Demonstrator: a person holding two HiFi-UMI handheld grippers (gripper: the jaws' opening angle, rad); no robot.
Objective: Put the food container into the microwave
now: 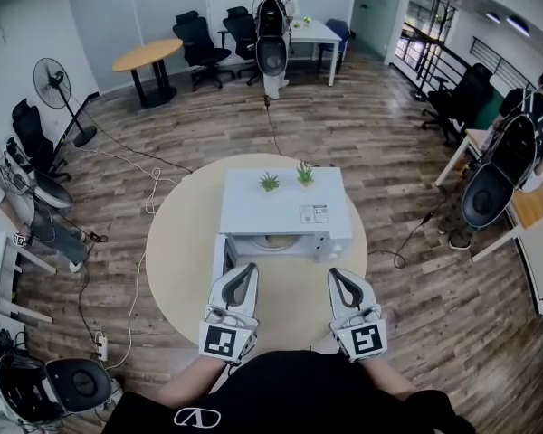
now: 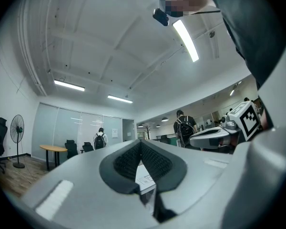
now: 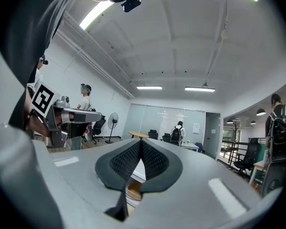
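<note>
A white microwave [image 1: 285, 208] stands on the round pale table [image 1: 176, 242], its door [image 1: 220, 256] swung open to the left. Inside the cavity sits a pale yellowish food container [image 1: 273, 240], which shows as a tan round shape [image 3: 133, 191] under the pads in the right gripper view. My left gripper [image 1: 243, 273] and right gripper [image 1: 338, 278] hover side by side just in front of the microwave's opening, both tilted upward. Each is shut with its pads meeting and nothing between them. In its own view, the left gripper [image 2: 140, 145] points over the microwave's top. The right gripper [image 3: 140, 142] does the same.
Two small green plants [image 1: 270, 183] stand on the microwave's top. Cables run across the wood floor around the table. Office chairs [image 1: 36, 143] and a fan [image 1: 54, 84] stand at the left. One person [image 1: 273, 25] stands at the back, another [image 1: 525, 134] at the right.
</note>
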